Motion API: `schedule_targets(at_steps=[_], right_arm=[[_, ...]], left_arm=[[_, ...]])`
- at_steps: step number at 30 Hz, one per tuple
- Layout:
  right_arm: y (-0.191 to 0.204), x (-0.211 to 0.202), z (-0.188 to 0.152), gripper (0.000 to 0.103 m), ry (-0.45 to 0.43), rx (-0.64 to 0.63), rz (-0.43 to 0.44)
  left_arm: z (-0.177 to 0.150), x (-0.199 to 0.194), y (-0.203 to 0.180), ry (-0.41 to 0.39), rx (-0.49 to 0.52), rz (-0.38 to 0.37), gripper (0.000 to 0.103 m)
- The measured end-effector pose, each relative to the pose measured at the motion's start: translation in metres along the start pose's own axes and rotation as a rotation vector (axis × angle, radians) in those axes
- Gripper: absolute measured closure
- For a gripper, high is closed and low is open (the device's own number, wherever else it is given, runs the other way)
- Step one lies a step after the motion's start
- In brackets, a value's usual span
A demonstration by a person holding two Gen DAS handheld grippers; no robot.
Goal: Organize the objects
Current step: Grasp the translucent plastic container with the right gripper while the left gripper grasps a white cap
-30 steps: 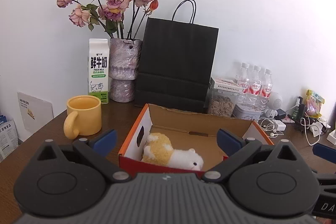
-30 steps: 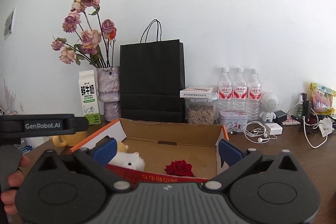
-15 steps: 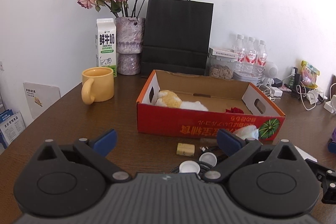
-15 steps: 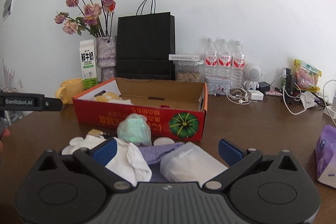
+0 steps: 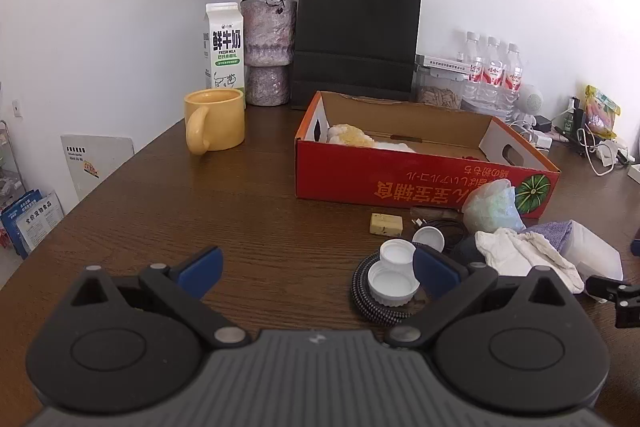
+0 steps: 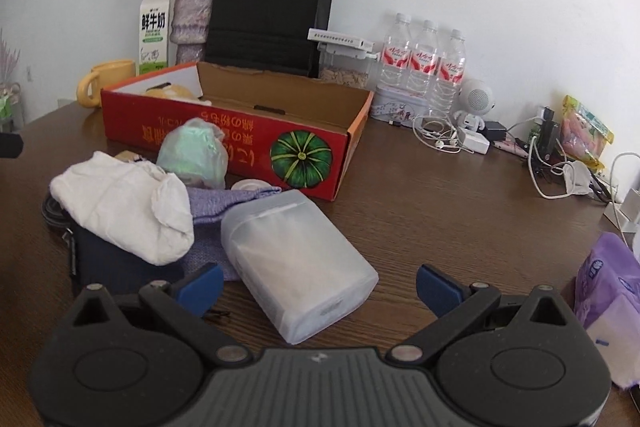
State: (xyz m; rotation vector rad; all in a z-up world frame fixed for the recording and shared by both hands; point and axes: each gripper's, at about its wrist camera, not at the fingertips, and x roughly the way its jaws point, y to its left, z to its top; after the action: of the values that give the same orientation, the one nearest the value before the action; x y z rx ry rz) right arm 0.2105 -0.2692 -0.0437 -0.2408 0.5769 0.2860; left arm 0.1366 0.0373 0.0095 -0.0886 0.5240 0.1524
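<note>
A red cardboard box (image 5: 420, 183) (image 6: 224, 139) stands open on the brown table with a yellow and white plush toy (image 5: 352, 137) inside. In front of it lie loose items: white bottle caps (image 5: 394, 267), a braided cable (image 5: 368, 301), a small yellow block (image 5: 386, 223), a pale green bag (image 6: 192, 155), a white cloth (image 6: 120, 207), a purple cloth (image 6: 224, 203) and a frosted plastic case (image 6: 300, 259). My left gripper (image 5: 316, 269) is open and empty, near the caps. My right gripper (image 6: 318, 285) is open and empty, around the near end of the case.
A yellow mug (image 5: 214, 125), milk carton (image 5: 224, 51), vase of dried roses (image 5: 268, 51) and black paper bag (image 5: 356, 35) stand behind the box. Water bottles (image 6: 424, 67), cables and a small speaker (image 6: 476, 105) sit at the back right. A purple tissue pack (image 6: 612, 295) lies at right.
Both grippers have pulled back from over the box and dropped lower toward the table's near side. The loose items in front of the box have come into view.
</note>
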Motion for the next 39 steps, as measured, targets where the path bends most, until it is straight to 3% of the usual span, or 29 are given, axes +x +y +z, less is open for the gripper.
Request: schedule_targets(at_steps=[6,8,10,14,23,26,29,33,39], right_arm=[[-0.007,0.029,0.009,0.005,0.018,0.026,0.096],[-0.008,0.033,0.009,0.022,0.019,0.049,0.125],[-0.008,0.034,0.008,0.028,0.019,0.063,0.144],[-0.006,0.028,0.004,0.036,0.000,0.070,0.145],[-0.004,0.019,-0.001,0.038,-0.043,0.096,0.053],[-0.007,0.019,-0.001,0.038,-0.044,0.107,0.046],[-0.007,0.020,-0.002,0.038,-0.042,0.110,0.042],[-0.006,0.019,-0.002,0.038,-0.037,0.114,0.047],[-0.003,0.016,-0.003,0.038,-0.050,0.117,0.044]], left_arm=[[-0.008,0.006,-0.001,0.047,0.031,-0.011,0.000],[-0.010,0.009,-0.002,0.057,0.035,-0.011,0.000],[-0.011,0.012,-0.003,0.062,0.037,-0.020,0.000],[-0.011,0.022,-0.008,0.060,0.046,-0.030,0.000],[-0.004,0.054,-0.030,0.042,0.079,-0.035,0.000],[-0.001,0.065,-0.035,0.055,0.078,-0.053,0.010],[0.000,0.073,-0.039,0.071,0.079,-0.078,0.028],[-0.001,0.077,-0.037,0.085,0.052,-0.144,0.073],[-0.002,0.066,-0.033,0.031,0.028,-0.143,0.073]])
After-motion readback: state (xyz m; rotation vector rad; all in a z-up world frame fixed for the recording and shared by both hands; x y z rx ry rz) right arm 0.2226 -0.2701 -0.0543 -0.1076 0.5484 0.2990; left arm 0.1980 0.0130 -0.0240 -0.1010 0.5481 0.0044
